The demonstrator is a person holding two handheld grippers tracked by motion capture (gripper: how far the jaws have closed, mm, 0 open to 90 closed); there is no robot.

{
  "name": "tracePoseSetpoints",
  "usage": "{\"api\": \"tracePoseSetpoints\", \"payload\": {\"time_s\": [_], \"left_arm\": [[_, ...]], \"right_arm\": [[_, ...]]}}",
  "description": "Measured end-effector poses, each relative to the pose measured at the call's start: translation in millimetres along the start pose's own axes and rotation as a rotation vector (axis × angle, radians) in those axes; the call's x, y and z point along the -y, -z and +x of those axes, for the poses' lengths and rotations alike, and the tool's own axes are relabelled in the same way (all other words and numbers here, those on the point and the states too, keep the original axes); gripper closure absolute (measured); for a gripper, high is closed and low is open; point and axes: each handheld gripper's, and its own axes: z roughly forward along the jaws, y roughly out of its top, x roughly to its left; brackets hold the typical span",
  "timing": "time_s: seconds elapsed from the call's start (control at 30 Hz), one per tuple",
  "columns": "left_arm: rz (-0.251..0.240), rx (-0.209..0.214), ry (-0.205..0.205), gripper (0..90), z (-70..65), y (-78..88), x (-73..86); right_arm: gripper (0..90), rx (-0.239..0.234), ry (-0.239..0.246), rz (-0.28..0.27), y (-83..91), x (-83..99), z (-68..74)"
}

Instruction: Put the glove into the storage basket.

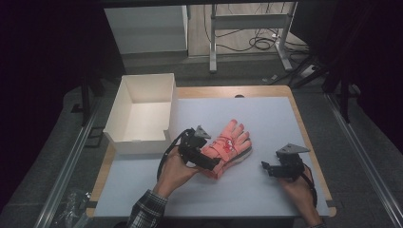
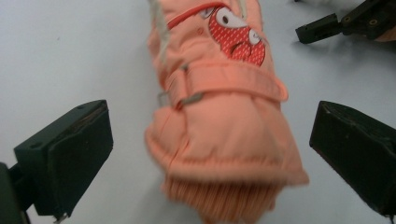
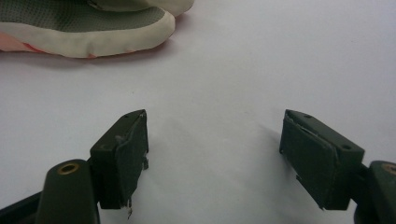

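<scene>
High view: glove [image 1: 228, 145] lies on the surface, box [image 1: 142, 111] at its 10 o'clock holds nothing. Left tool [image 2: 210, 149] released astride the cuff; right tool [image 3: 212, 154] released. Boxing likely remains.

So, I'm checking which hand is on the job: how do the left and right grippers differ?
The left gripper hangs over the glove's cuff, which lies between its jaws untouched; the right gripper sits aside over the bare table. The left points toward the glove's fingers, the right points leftward. Both are open.

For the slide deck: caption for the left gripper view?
Open left tongs straddle the knit cuff of a padded orange glove lying on the white table.
</scene>
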Motion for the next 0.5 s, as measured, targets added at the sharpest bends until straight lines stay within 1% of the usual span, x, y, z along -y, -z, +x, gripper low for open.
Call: {"api": "tracePoseSetpoints", "payload": {"time_s": [0.13,0.27,0.37,0.43,0.5], "left_arm": [[0.024,-0.023,-0.016,0.0,-4.7,-16.6,-6.6],[0.047,-0.030,-0.034,0.0,-8.1,-32.8,-8.8],[0.075,-0.032,-0.038,0.0,-9.3,-44.5,-7.2],[0.089,-0.026,-0.040,0.0,-9.6,-51.8,-4.2],[0.107,-0.033,-0.044,0.0,-10.7,-58.6,-0.7]], "right_arm": [[23.9,0.000,0.001,-0.001,0.0,0.1,0.0],[23.9,0.000,-0.001,0.000,0.1,0.1,0.1],[23.9,0.000,-0.001,-0.001,0.1,0.1,0.2],[23.9,0.001,0.001,-0.001,0.0,0.2,0.1],[23.9,0.001,-0.001,-0.001,0.1,0.1,0.2]]}}
